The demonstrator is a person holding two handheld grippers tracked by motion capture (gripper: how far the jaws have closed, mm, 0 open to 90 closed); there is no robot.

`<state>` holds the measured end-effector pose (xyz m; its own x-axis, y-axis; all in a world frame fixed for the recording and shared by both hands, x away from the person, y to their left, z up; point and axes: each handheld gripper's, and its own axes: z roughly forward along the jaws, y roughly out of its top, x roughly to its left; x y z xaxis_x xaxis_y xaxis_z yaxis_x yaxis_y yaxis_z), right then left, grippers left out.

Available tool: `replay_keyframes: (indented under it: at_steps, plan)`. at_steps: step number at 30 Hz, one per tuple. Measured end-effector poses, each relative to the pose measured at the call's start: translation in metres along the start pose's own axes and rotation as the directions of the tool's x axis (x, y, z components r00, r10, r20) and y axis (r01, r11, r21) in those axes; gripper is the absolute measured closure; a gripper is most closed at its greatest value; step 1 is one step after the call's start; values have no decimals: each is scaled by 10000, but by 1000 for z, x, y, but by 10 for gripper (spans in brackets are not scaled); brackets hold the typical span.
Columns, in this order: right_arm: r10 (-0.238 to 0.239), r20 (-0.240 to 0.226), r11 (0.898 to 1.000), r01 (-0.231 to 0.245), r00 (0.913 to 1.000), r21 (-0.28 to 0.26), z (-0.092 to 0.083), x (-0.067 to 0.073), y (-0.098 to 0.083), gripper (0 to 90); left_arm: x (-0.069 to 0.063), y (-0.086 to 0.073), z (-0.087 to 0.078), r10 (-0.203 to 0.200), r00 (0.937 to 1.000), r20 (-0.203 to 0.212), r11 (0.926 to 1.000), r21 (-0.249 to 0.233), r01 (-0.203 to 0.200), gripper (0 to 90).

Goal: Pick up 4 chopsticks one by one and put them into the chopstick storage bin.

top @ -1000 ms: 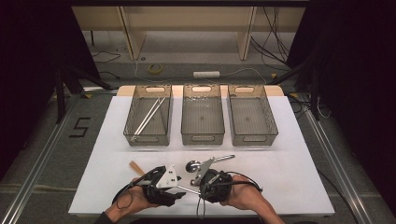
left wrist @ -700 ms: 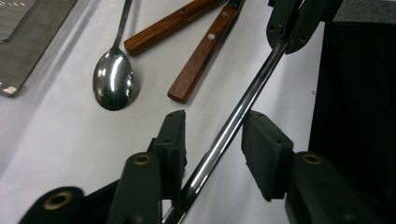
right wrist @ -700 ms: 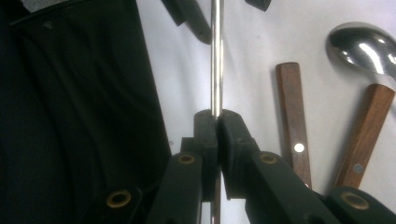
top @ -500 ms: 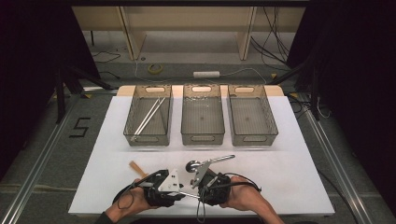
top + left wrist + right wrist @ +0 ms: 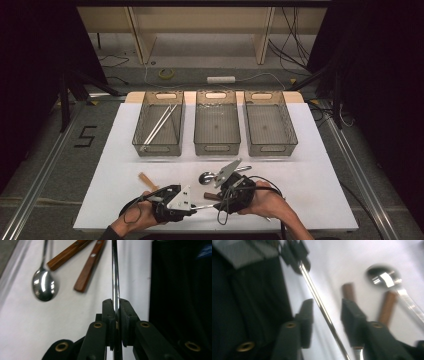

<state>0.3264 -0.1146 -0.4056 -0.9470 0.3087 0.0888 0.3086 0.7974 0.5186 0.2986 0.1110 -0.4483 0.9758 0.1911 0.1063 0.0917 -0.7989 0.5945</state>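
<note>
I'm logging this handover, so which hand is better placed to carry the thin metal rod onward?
Left. The left claw is shut on the metal rod, while the right claw has just been opening, its pads apart from the rod.

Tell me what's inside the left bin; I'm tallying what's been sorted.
The left bin holds a pair of pale chopsticks lying diagonally. The tinted near wall dims the bottom edge, so anything small there can't be ruled out.

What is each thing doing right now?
Left hand-held gripper: shut on the metal rod.
Metal rod: clamped at one end, off the table.
Right hand-held gripper: jaws just opened, rod between them untouched.
Spoon: lying bowl-up.
Left bin: holds long sticks.
</note>
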Motion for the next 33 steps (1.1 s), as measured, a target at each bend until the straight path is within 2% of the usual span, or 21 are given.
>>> replay_keyframes:
  at_steps: [3,6,7,9,11,14,18,19,22,26,28,31,33]
  plan:
    - [436,324,9955,-407,9985,-853,-14,-6,-2,498,4,-1,-2,-361,9988,-320,9993,-102,358,834]
    - [1012,486,9821,-920,9937,-1644,-23,-10,-4,473,9,-2,-5,-842,9938,-728,9962,-275,824,834]
    - [1101,645,9767,-960,9918,-1917,-25,-12,-5,461,10,-3,-6,-971,9916,-860,9950,-312,947,834]
    - [1360,832,9649,-1129,9872,-2373,-29,-14,-6,426,13,-4,-9,-1322,9856,-1058,9908,-433,1282,834]
    - [1633,919,9481,-1305,9823,-2901,-32,-15,-8,412,16,-5,-11,-1700,9782,-1191,9846,-610,1637,834]
    - [1860,1070,9326,-1412,9767,-3322,-35,-17,-10,388,21,-8,-14,-2244,9632,-1477,9734,-818,2142,834]
    - [2154,1289,9199,-1568,9680,-3595,-35,-20,-14,372,28,-12,-20,-3025,9369,-1751,9511,-1204,2846,834]
    - [2224,1314,9169,-1614,9661,-3651,-34,-21,-15,370,29,-13,-21,-3234,9271,-1895,9439,-1340,3019,834]
    - [2469,1410,9074,-1777,9587,-3808,-33,-24,-19,366,33,-16,-24,-3563,9116,-2053,9318,-1500,3304,834]
    - [2784,1524,8941,-1979,9483,-4018,-31,-28,-28,366,39,-20,-29,-4178,8806,-2235,9053,-1839,3829,834]
    - [2973,1575,8860,-2106,9417,-4131,-30,-30,-34,365,42,-23,-32,-4515,8592,-2409,8886,-2084,4085,834]
    - [3296,1621,8704,-2328,9301,-4339,-29,-34,-46,361,47,-27,-39,-5060,8234,-2568,8576,-2520,4483,834]
    - [3530,1560,8603,-2545,9225,-4416,-28,-37,-54,354,50,-30,-43,-5270,8033,-2776,8452,-2699,4612,834]
